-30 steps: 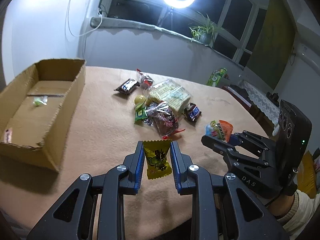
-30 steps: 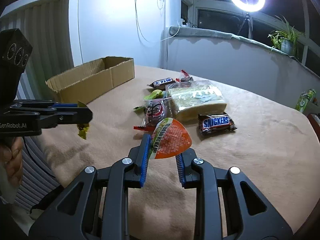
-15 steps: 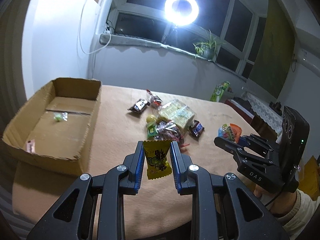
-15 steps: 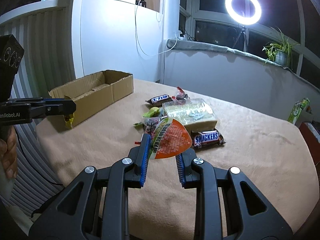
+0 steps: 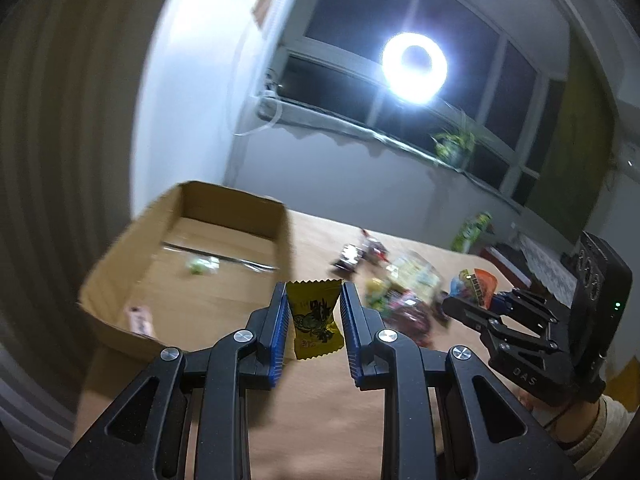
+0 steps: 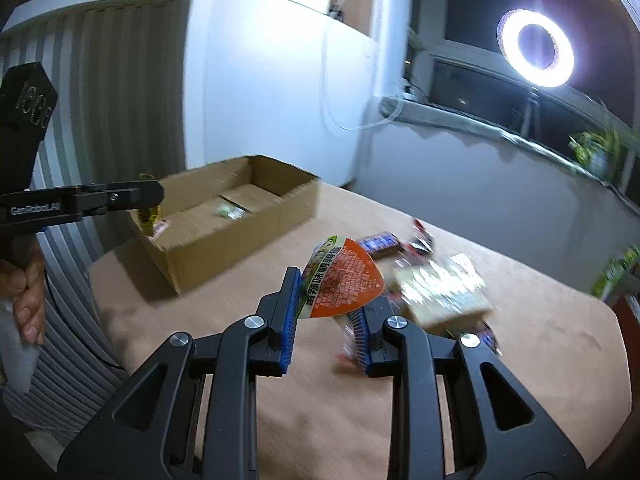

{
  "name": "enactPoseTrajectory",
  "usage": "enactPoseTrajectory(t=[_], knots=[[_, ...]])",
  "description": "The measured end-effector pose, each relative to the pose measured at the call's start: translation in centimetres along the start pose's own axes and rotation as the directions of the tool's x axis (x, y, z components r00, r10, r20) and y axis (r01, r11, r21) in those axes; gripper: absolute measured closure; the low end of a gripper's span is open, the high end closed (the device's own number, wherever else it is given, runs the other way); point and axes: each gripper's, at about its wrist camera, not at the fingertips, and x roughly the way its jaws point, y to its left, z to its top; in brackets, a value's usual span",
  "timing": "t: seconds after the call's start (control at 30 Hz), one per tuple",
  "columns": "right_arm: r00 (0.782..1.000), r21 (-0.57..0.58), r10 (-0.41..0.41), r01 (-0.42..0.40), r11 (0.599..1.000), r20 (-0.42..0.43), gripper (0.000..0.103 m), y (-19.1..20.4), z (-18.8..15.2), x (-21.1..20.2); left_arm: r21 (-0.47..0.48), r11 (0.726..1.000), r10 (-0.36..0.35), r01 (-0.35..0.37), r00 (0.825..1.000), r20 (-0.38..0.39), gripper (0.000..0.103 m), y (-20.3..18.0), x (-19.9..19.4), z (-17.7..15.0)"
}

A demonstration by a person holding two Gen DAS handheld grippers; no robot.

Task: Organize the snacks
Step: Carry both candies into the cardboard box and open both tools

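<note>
Left wrist view: left claw (image 5: 314, 318) clenched on a yellow candy packet (image 5: 316, 322), carried in the air just short of the near wall of the cardboard box (image 5: 120, 320). Inside the box, only two small items visible: a green-and-clear wrapped sweet (image 5: 200, 266) on the floor of it and a pale slip (image 5: 140, 320) by the near wall. Box placed at the left edge of the tan surface (image 5: 320, 412).

Right wrist view: right claw (image 6: 326, 318) clamped on an orange-and-green sachet (image 6: 344, 284), held above the surface, well apart from the box. Beyond it, toward the middle and far edge of the surface, a loose heap of snacks (image 6: 436, 288) lying unsorted: a large clear pack of biscuits, dark chocolate bars, red-wrapped pieces, all blurred.

Judged from this: early in the job. Two small things boxed, two more in transit, most of the heap untouched. Probably next: yellow packet over the wall and let go, then the sachet, then repeated trips to the heap. A separate green pack (image 6: 616, 272) at the far right edge also left to collect, if part of the set.
</note>
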Motion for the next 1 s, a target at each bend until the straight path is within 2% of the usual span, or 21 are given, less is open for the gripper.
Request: enactPoseTrajectory(t=[0.27, 0.33, 0.4, 0.43, 0.47, 0.5, 0.53, 0.57, 0.73, 0.8, 1.0], knots=[[0.992, -0.084, 0.119, -0.116, 0.99, 0.033, 0.078, 5.5, 5.0, 5.8, -0.054, 0.997, 0.057, -0.056, 0.998, 0.01, 0.08, 5.3, 1.1, 1.2], [0.988, -0.099, 0.15, -0.146, 0.984, 0.042, 0.078, 6.9, 6.0, 7.5, -0.052, 0.997, 0.055, -0.055, 0.998, -0.008, 0.079, 5.9, 1.7, 1.4], [0.983, -0.114, 0.179, -0.174, 0.978, 0.037, 0.075, 8.0, 6.9, 9.3, -0.028, 0.996, 0.083, -0.083, 0.996, -0.026, 0.077, 6.4, 2.4, 1.4], [0.981, -0.121, 0.19, -0.185, 0.975, 0.028, 0.072, 8.4, 7.1, 10.1, -0.023, 0.995, 0.097, -0.097, 0.995, -0.032, 0.066, 6.5, 2.6, 1.3], [0.984, -0.129, 0.178, -0.173, 0.977, 0.031, 0.061, 8.7, 7.2, 10.6, -0.019, 0.993, 0.12, -0.121, 0.992, -0.04, 0.051, 6.5, 2.8, 1.2], [0.985, -0.131, 0.166, -0.159, 0.979, 0.042, 0.051, 8.8, 7.2, 10.8, -0.017, 0.991, 0.133, -0.133, 0.99, -0.039, 0.045, 6.4, 2.7, 1.1], [0.986, -0.127, 0.161, -0.153, 0.98, 0.051, 0.049, 8.7, 7.1, 10.7, -0.015, 0.99, 0.139, -0.14, 0.99, -0.03, 0.036, 6.4, 2.4, 0.9], [0.986, -0.12, 0.155, -0.148, 0.982, 0.054, 0.047, 8.5, 7.0, 10.7, -0.014, 0.99, 0.143, -0.143, 0.99, -0.018, 0.032, 6.4, 2.1, 0.8], [0.992, -0.08, 0.12, -0.118, 0.99, 0.032, 0.046, 7.1, 5.7, 10.1, -0.045, 0.986, 0.158, -0.158, 0.987, -0.01, 0.032, 6.8, 1.3, 0.3], [0.993, -0.07, 0.114, -0.112, 0.991, 0.033, 0.042, 6.9, 5.2, 9.5, -0.056, 0.984, 0.166, -0.167, 0.986, -0.014, 0.032, 6.8, 0.9, 0.1], [0.99, -0.075, 0.133, -0.129, 0.989, 0.048, 0.038, 6.8, 4.4, 7.1, -0.074, 0.981, 0.181, -0.181, 0.983, -0.006, 0.032, 6.2, -0.7, -0.2]])
